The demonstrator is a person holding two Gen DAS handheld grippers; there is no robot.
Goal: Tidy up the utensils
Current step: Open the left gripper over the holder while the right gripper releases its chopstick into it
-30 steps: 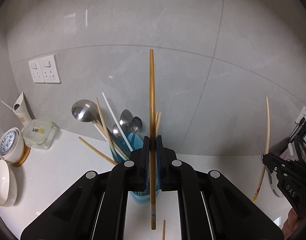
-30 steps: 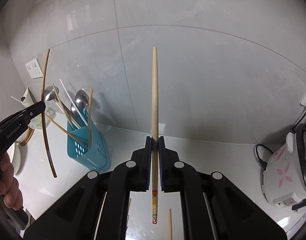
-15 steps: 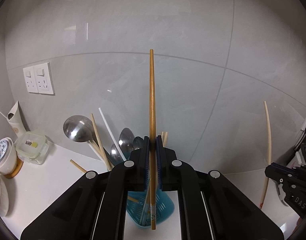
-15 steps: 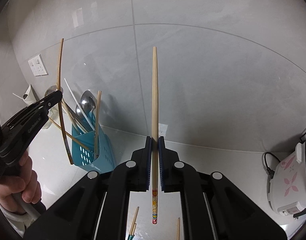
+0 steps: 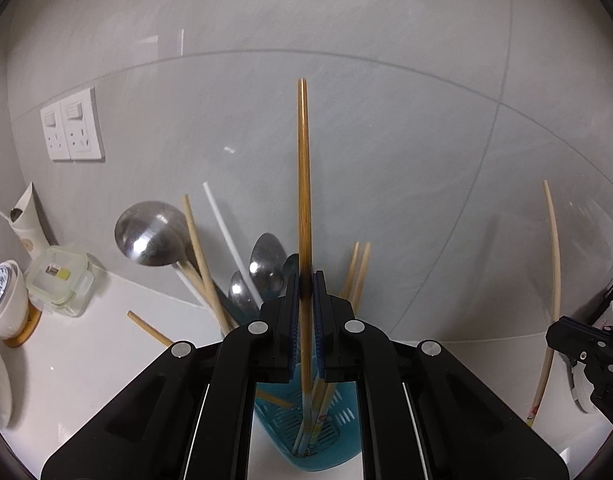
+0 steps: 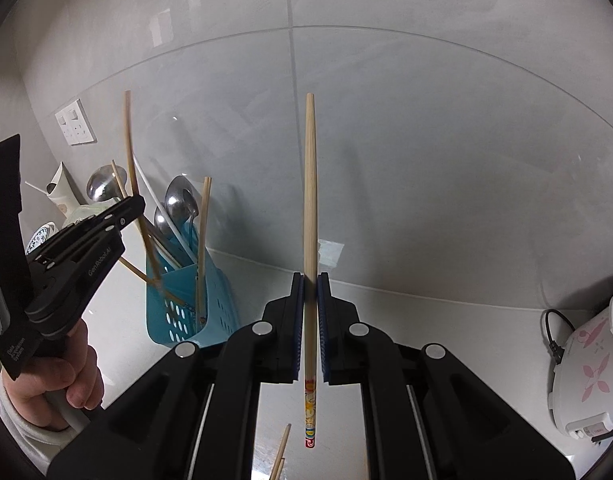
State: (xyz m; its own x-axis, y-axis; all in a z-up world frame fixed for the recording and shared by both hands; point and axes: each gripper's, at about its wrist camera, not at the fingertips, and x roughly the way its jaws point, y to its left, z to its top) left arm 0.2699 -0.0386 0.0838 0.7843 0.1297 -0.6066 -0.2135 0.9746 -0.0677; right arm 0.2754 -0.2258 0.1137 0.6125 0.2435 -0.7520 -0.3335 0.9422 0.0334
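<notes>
A blue perforated utensil holder (image 5: 306,436) (image 6: 210,292) stands on the white counter and holds spoons, a ladle (image 5: 150,234) and several chopsticks. My left gripper (image 5: 305,280) is shut on a dark wooden chopstick (image 5: 303,184), held upright with its lower end down inside the holder. My right gripper (image 6: 310,280) is shut on a pale chopstick (image 6: 310,200) with a patterned end, held upright above the counter to the right of the holder. Each gripper also shows at the edge of the other's view.
A wall socket (image 5: 72,130), a lidded plastic box (image 5: 60,278), a cup (image 5: 4,296) and a bowl stand at the left. A white rice cooker (image 6: 586,372) with its cord stands at the right. Loose chopsticks (image 6: 282,452) lie on the counter below my right gripper.
My left gripper has moved over the blue holder and lowered the dark chopstick's end into it. My right gripper has kept its chopstick and moved only slightly.
</notes>
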